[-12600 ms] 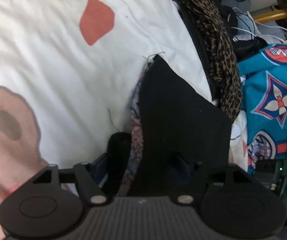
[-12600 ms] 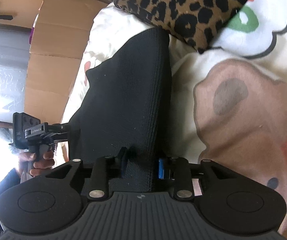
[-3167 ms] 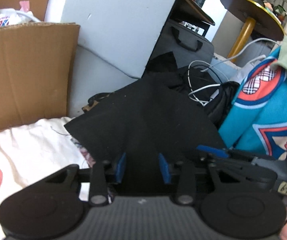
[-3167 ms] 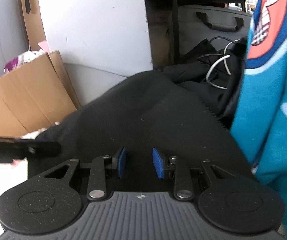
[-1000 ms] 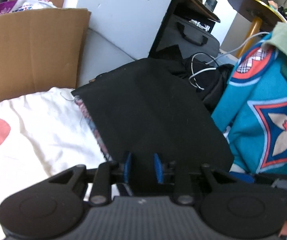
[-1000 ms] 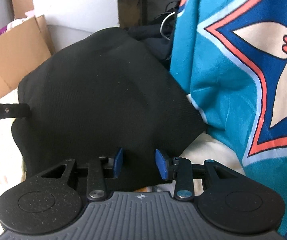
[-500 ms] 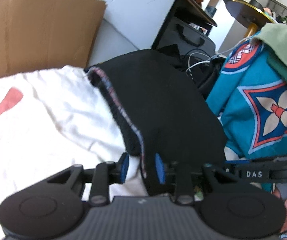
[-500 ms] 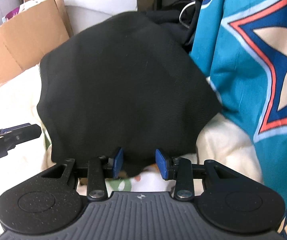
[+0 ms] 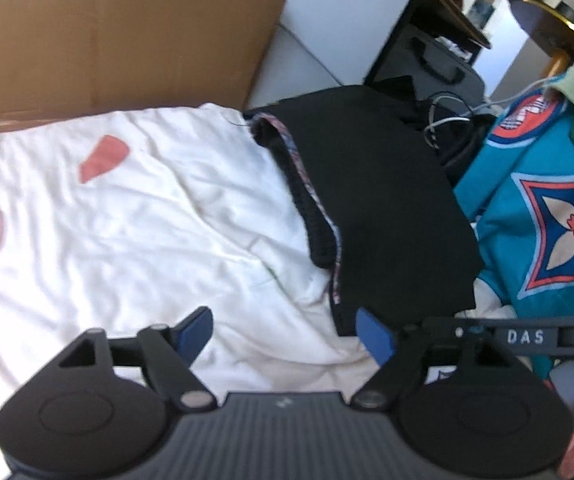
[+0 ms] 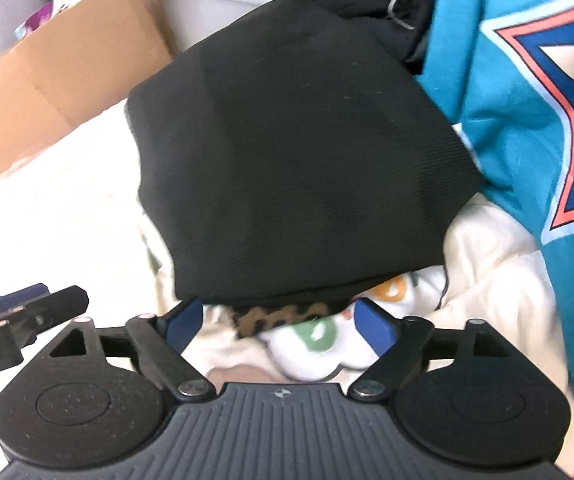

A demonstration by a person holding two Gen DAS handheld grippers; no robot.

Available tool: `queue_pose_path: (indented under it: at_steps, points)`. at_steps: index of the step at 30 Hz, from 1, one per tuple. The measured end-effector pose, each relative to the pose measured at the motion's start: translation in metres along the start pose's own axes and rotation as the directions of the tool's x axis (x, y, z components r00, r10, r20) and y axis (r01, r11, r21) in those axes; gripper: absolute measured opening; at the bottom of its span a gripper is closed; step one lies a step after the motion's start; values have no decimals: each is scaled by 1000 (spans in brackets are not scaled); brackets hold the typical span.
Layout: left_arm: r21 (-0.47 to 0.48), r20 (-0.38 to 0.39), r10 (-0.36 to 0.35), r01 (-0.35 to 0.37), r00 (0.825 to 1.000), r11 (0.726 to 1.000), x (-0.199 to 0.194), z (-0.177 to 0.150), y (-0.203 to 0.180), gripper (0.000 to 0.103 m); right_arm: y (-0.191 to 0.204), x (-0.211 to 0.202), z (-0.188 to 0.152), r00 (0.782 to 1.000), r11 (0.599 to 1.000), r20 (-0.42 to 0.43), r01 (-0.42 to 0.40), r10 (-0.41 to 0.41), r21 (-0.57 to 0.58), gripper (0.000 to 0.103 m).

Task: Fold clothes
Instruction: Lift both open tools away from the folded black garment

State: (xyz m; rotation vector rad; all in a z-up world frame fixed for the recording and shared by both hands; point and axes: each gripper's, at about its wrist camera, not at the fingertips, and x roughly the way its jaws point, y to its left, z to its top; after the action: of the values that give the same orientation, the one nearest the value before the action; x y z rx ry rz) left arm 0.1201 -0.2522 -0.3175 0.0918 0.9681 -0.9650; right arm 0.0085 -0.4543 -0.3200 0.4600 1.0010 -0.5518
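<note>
A folded black garment [image 9: 383, 208] lies on the white printed bedsheet [image 9: 127, 220], its patterned lining edge showing on the left side. In the right wrist view the black garment [image 10: 299, 160] rests on top of a leopard-print garment [image 10: 283, 316] whose edge peeks out below it. My left gripper [image 9: 285, 334] is open and empty, just short of the garment's near corner. My right gripper [image 10: 277, 316] is open and empty at the garment's near edge. The right gripper's body [image 9: 527, 338] shows at the right of the left wrist view.
A teal patterned cloth [image 9: 547, 220] is piled at the right, also in the right wrist view [image 10: 527, 100]. A cardboard box [image 9: 107, 48] stands behind the bed. Dark bags and white cables [image 9: 447, 120] lie at the back.
Both grippers have opened and let go of the black garment, which now lies on the leopard-print one. Both have drawn back a little from it.
</note>
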Motion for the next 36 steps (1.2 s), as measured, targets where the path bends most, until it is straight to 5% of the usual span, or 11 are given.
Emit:
queue_pose_path:
  at_steps: [19,31,36]
  points:
    - [-41,-50,136,-138,989,990,-184,79,-19,101,82,-163,79,987,974,-134,-119,94,-194,98]
    - [-32,-73,224,-227,972,973,-272,122,-51,102,103,-274,125,988,940,-98,-141,116,-311,102]
    - [-60,-69,242,-246,968,967,-294,130,-62,102,89,-308,129,984,956,-70,-175,163,-234,102]
